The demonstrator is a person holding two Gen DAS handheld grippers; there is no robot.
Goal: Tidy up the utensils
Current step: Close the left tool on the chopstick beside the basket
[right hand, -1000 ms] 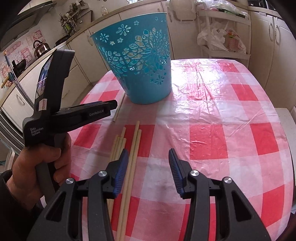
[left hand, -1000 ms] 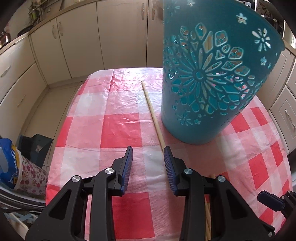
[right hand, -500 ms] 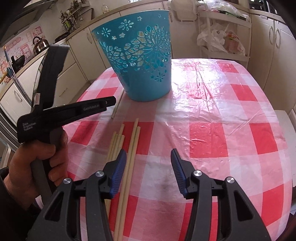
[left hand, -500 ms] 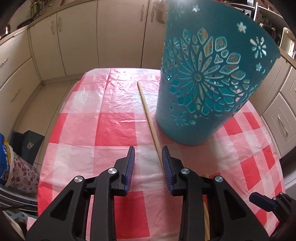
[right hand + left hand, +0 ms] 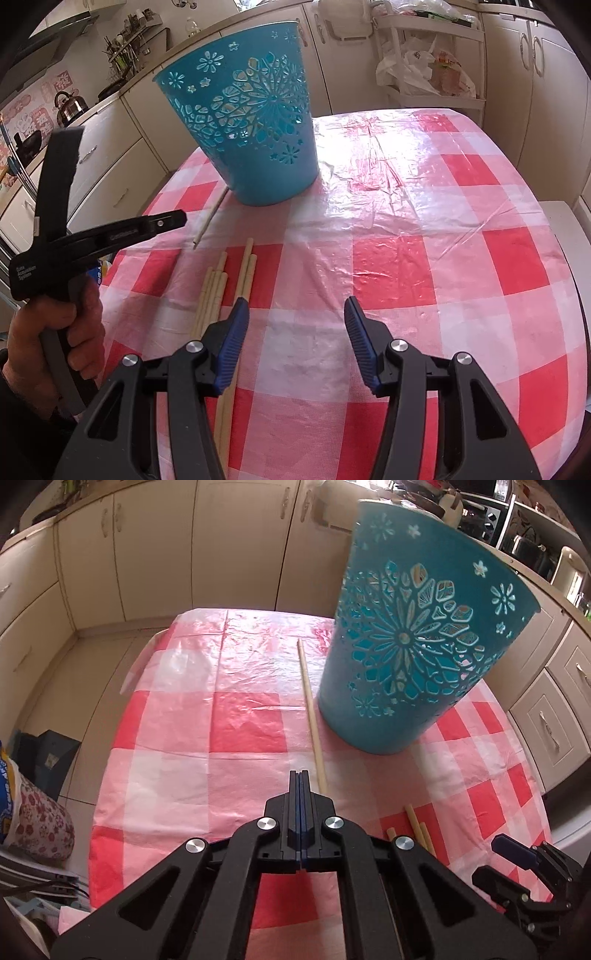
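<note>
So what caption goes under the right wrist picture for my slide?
Open right gripper hovers beside wooden sticks on the checked tablecloth, teal basket behind.

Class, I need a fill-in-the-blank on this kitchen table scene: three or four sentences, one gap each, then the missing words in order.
1. The basket standing on the tablecloth is ____ in colour.
2. The left gripper has its fingers ____, with nothing between them.
3. One lone stick lies on the cloth just ____ the basket.
4. The bundle of sticks lies nearest the ____ gripper.

Missing words: blue; shut; beside; right
</note>
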